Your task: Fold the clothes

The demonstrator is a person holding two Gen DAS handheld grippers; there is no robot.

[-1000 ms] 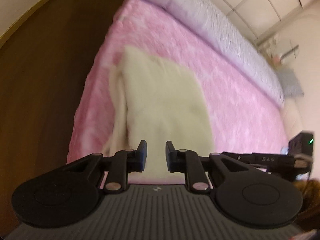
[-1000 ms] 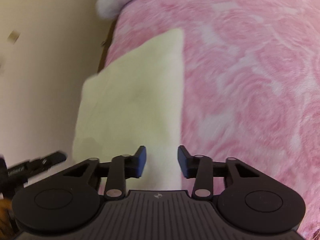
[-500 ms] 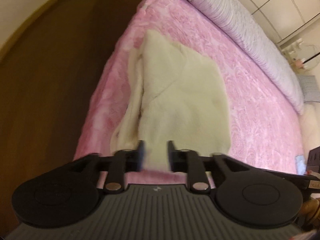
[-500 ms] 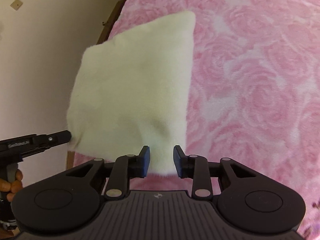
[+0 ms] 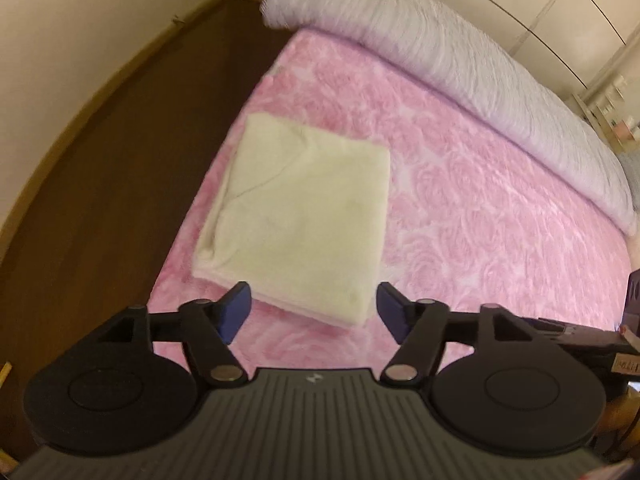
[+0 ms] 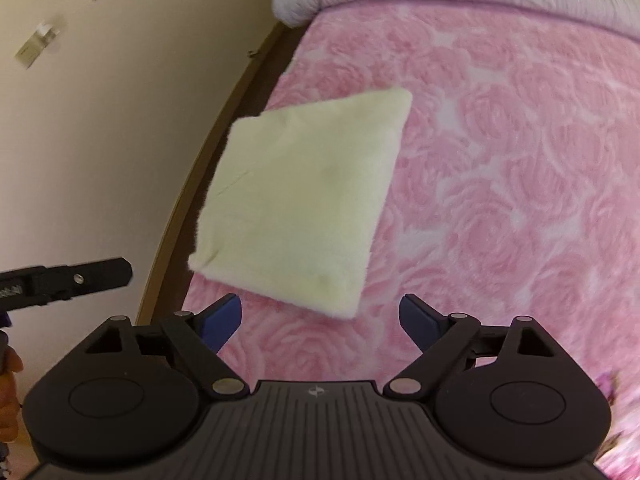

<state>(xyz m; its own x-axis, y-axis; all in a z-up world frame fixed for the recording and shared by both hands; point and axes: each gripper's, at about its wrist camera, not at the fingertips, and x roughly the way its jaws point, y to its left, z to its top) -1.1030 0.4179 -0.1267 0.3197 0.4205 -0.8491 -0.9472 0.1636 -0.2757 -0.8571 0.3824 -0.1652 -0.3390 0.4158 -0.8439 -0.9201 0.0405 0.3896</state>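
Note:
A cream fleece garment (image 5: pixel 304 216) lies folded into a flat rectangle on the pink rose-patterned bedspread (image 5: pixel 480 208), near the bed's left edge; the right wrist view shows the same garment (image 6: pixel 304 200). My left gripper (image 5: pixel 314 312) hovers above the garment's near edge, its jaws opening, nothing between them. My right gripper (image 6: pixel 320 322) hangs above the garment's near right corner, jaws also opening wide and empty. The garment lies free of both.
A rolled lilac duvet (image 5: pixel 440 40) runs along the far side of the bed. Dark wooden floor (image 5: pixel 120 140) borders the bed's left edge, with a cream wall (image 6: pixel 100 120) beyond. The left gripper's body (image 6: pixel 68 278) and a person's hand (image 6: pixel 8 404) show at left.
Both grippers let go of the garment's near edge, opened wide and rose away from the bed. The garment now lies flat and squared on the bedspread.

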